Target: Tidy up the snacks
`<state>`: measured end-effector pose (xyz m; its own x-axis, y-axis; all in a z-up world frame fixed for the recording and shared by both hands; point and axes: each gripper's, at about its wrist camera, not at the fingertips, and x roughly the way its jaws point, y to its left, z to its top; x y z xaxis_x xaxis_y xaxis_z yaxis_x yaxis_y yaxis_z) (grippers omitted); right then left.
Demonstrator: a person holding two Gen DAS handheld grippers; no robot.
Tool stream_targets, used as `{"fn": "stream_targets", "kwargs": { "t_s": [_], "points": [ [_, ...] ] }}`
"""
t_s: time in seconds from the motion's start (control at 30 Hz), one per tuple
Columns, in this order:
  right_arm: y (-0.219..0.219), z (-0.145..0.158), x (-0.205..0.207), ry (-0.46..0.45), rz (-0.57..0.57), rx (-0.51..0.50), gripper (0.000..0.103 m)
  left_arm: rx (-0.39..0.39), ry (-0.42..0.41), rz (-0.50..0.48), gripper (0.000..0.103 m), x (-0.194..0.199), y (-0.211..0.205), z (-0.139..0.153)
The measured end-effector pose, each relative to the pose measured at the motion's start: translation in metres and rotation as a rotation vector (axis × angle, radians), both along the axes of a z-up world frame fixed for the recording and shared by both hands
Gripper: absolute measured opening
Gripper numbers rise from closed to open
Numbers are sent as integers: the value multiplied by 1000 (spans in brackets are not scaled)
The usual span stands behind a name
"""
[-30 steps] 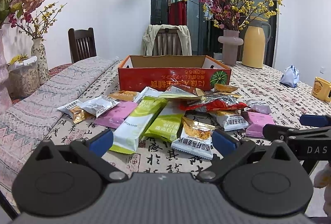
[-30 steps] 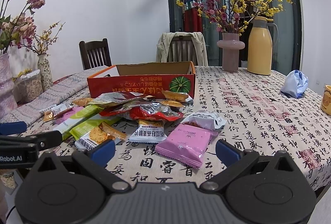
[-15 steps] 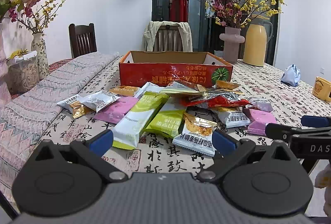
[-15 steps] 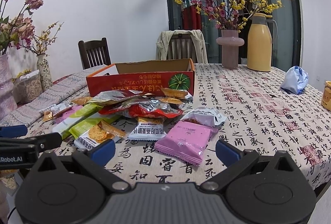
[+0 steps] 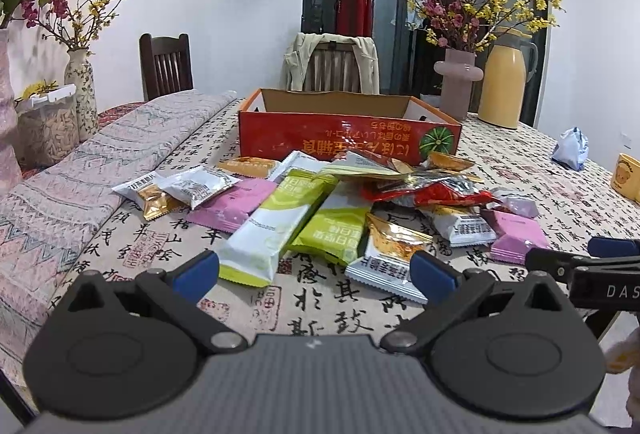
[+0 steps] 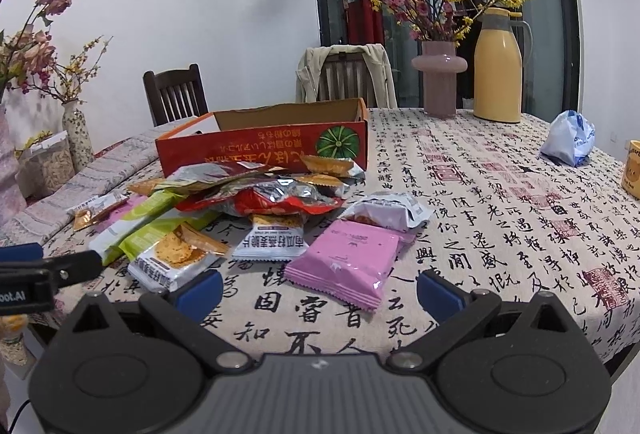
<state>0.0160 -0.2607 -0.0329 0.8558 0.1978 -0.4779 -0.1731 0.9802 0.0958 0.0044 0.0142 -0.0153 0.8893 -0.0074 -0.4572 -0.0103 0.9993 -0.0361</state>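
Both the left gripper (image 5: 314, 272) and the right gripper (image 6: 320, 292) gape wide, empty, before snack packets (image 5: 344, 209) piled by a seemingly empty red box (image 5: 348, 131).

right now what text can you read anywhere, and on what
"DAS": right gripper body, cut off by the frame edge.
"oot.AI": left gripper body, start cut off.
Box: upside-down print, unreadable.
Snack packets: Chinese print, too blurred.
Tablecloth: calligraphy, not legible.
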Motion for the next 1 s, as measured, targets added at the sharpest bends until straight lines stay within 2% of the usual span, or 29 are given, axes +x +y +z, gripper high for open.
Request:
{"fn": "stream_targets", "kwargs": {
  "t_s": [0.17,0.33,0.53,0.7,0.77,0.87,1.0],
  "points": [
    [-1,-2,21,18,-48,-19,100,10,6,27,103,9,3,0],
    [0,-2,55,51,-121,-24,84,12,15,48,103,17,8,-2],
    [2,-10,85,102,-170,-32,74,9,34,78,103,25,15,-5],
    [-4,-18,82,120,-172,-30,72,5,47,92,103,30,19,-7],
    [-6,-22,78,106,-171,-62,71,4,52,96,103,33,19,-8],
    [-8,-22,75,93,-147,-81,61,11,71,106,103,39,20,-9],
    [-12,-18,67,74,-113,-64,61,25,86,113,103,51,22,-7]
  ]
}}
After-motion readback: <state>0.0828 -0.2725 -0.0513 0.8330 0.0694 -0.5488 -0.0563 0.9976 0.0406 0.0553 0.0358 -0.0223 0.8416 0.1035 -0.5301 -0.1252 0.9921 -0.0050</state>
